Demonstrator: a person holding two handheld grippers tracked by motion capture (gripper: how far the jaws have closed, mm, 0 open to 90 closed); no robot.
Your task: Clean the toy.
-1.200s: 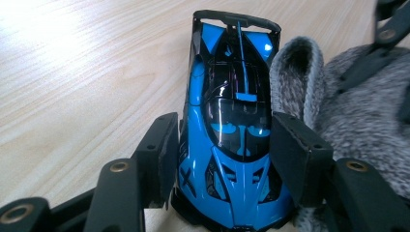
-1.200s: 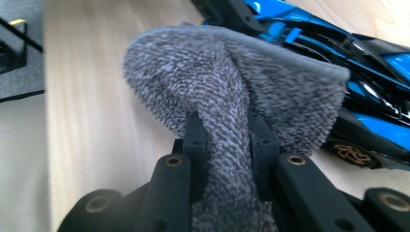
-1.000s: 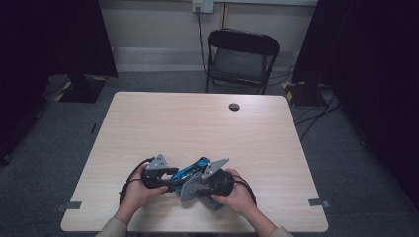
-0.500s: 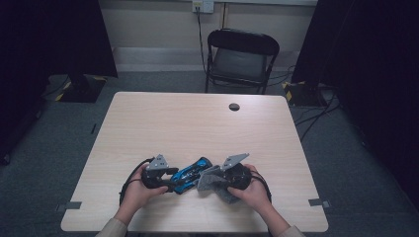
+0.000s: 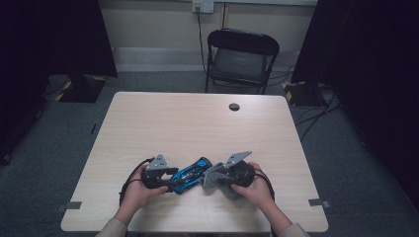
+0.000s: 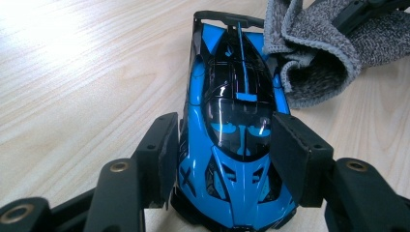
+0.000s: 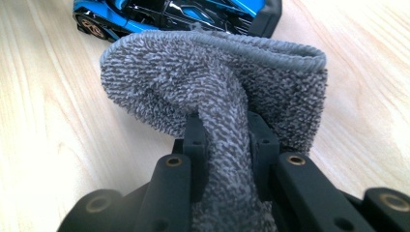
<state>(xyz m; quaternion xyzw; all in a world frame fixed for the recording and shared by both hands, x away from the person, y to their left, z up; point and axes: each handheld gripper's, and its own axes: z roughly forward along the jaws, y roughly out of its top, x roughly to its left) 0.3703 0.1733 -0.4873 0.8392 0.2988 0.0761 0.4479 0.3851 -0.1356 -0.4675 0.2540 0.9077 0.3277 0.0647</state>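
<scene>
A blue and black toy car (image 6: 234,125) sits on the wooden table (image 5: 197,123) near its front edge. My left gripper (image 6: 222,140) is shut on it, one pad pressed on each side by the cockpit. In the high view the car (image 5: 190,174) lies slantwise between my left gripper (image 5: 173,180) and my right gripper (image 5: 217,177). My right gripper (image 7: 225,130) is shut on a folded grey terry cloth (image 7: 212,72). The cloth (image 6: 319,53) hangs beside the car's rear corner, right at the wing. Its fold hides the tips of the right jaws.
A black folding chair (image 5: 242,54) stands behind the table's far edge. A small black round cap (image 5: 234,106) sits in the tabletop at the back. Grey tape strips (image 5: 69,206) mark the floor at the front corners. Cables loop from both grippers around the person's wrists.
My right gripper has drawn the cloth to the right, off the car's top, to beside its rear end. The left gripper and the car have stayed put.
</scene>
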